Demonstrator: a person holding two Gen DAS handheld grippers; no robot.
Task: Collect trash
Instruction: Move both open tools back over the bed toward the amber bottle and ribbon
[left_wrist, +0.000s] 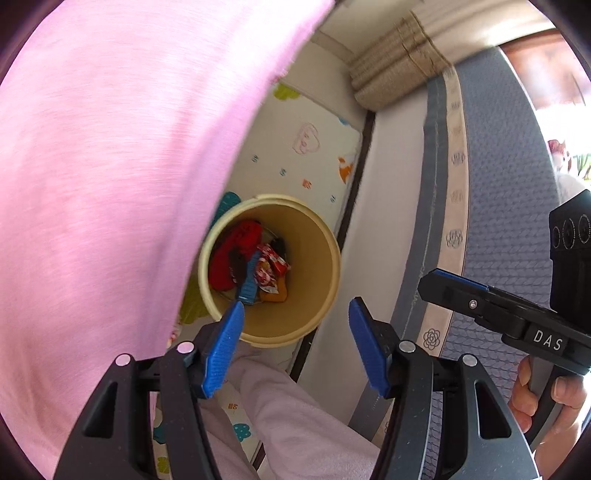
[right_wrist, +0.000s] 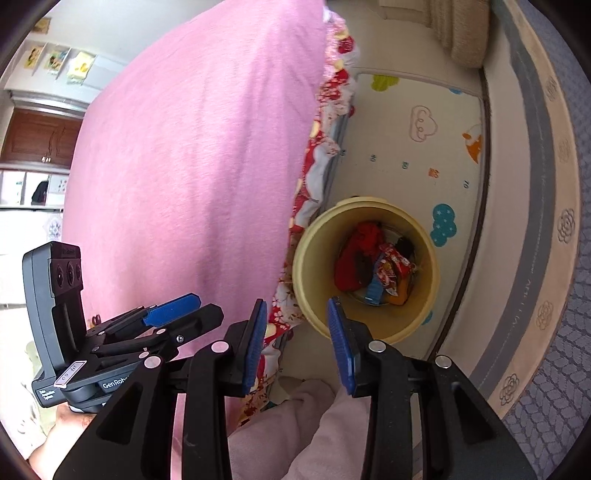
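Black claw frames – blue ribbed pads, silver screws, "DAS" label.

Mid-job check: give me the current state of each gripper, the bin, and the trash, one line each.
left gripper: open, empty, above the bin's near rim.
right gripper: open, empty, held over the bin's near side.
trash bin: upright on the play mat, no lid, partly filled.
wrappers: lying at the bottom of the bin, piled on a red item.
pink blanket: draped over the bed edge beside the bin.
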